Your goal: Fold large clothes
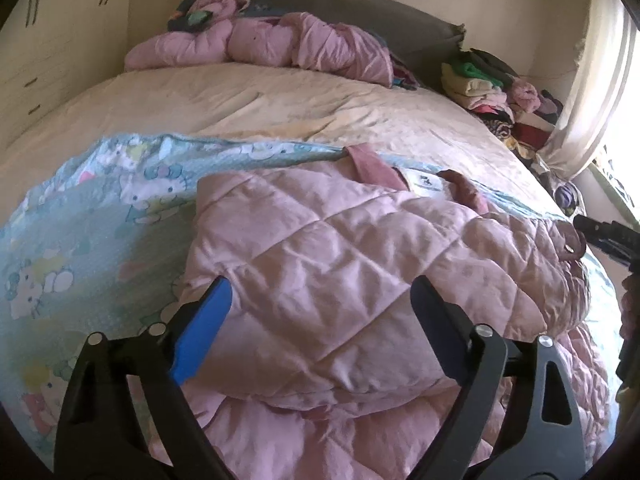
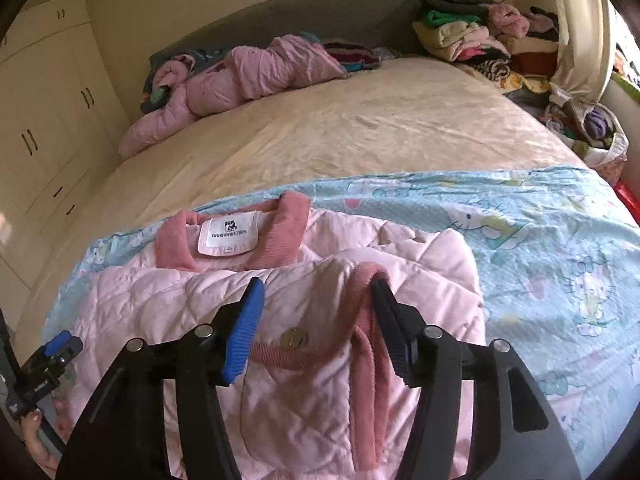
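Grippers (image 1: 320,300) (image 2: 316,312) spread over jacket (image 1: 340,260).

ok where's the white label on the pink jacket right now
In the right wrist view the white label sits inside the darker pink collar at the jacket's far edge, ahead and slightly left of the open right gripper, near the cartoon-print sheet.

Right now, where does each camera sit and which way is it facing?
Left wrist: rides the left tongs, open over the pink quilted jacket, facing the headboard; the right tongs show at the right edge.
Right wrist: rides the right tongs, open over the jacket's cuff, facing the headboard; the left tongs show lower left.
Shared: jacket, cartoon sheet, bed.
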